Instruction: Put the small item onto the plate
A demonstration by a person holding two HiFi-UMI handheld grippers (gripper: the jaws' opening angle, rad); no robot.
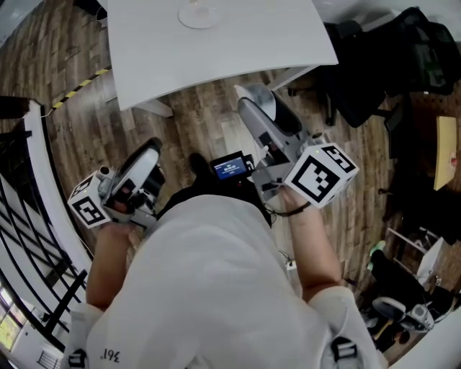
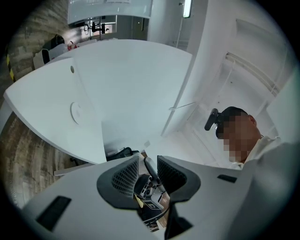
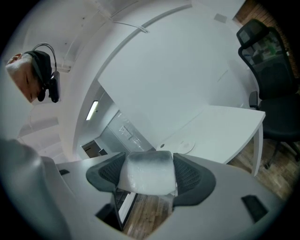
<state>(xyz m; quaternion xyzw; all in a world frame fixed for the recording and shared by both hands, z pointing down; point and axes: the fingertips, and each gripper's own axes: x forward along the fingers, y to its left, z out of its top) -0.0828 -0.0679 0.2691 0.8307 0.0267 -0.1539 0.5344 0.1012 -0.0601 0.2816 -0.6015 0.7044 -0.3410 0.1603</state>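
Note:
My right gripper (image 3: 149, 161) is shut on the small item (image 3: 147, 177), a whitish translucent block that fills the gap between its pads. In the head view that gripper (image 1: 253, 109) is held in front of my chest and points toward the white table (image 1: 216, 58). The plate (image 1: 198, 13) lies on the table's far part, well beyond both grippers; it also shows as a pale disc, the plate (image 3: 187, 146) and the plate (image 2: 76, 112). My left gripper (image 2: 148, 161) holds nothing and its jaws stand narrowly apart; it hangs low at the left, the gripper (image 1: 148, 155).
A black office chair (image 1: 374, 65) stands right of the table, chair (image 3: 269, 79). A black railing (image 1: 29, 238) runs along the left. Yellow-black tape (image 1: 79, 86) marks the wooden floor. A small lit screen (image 1: 230, 167) sits at my chest between the grippers.

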